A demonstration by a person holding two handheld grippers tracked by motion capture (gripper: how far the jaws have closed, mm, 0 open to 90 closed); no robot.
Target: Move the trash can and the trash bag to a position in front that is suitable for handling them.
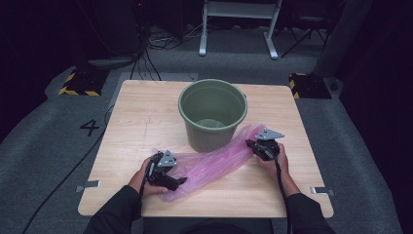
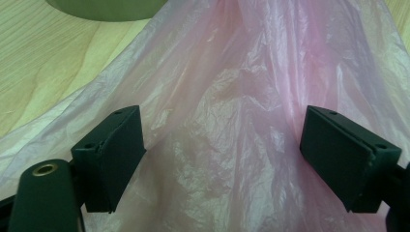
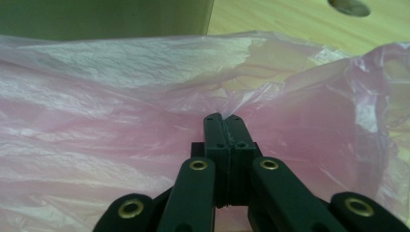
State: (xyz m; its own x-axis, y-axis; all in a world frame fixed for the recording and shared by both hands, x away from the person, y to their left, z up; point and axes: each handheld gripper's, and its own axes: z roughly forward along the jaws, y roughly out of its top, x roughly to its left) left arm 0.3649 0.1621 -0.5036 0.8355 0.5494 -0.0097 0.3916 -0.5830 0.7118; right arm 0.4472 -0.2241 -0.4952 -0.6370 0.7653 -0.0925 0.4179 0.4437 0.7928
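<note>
A thin pink plastic bag (image 1: 214, 163) lies stretched across the wooden table (image 1: 146, 117) in front of a green bucket (image 1: 212, 113). My right gripper (image 1: 253, 145) is shut on the bag's right end; in the right gripper view its jaws (image 3: 223, 121) are pressed together with the pink film (image 3: 121, 96) pinched between them. My left gripper (image 1: 181, 181) sits at the bag's left end, open. In the left gripper view its two pads (image 2: 116, 154) stand wide apart over the crinkled bag (image 2: 227, 111), not closing on it.
The bucket stands upright and looks empty, just behind the bag. Its base (image 2: 106, 7) shows at the top of the left gripper view. Metal clips (image 1: 88, 185) stick out from the table's front corners. Cables (image 1: 141, 58) and a stand's legs (image 1: 238, 29) lie on the floor beyond.
</note>
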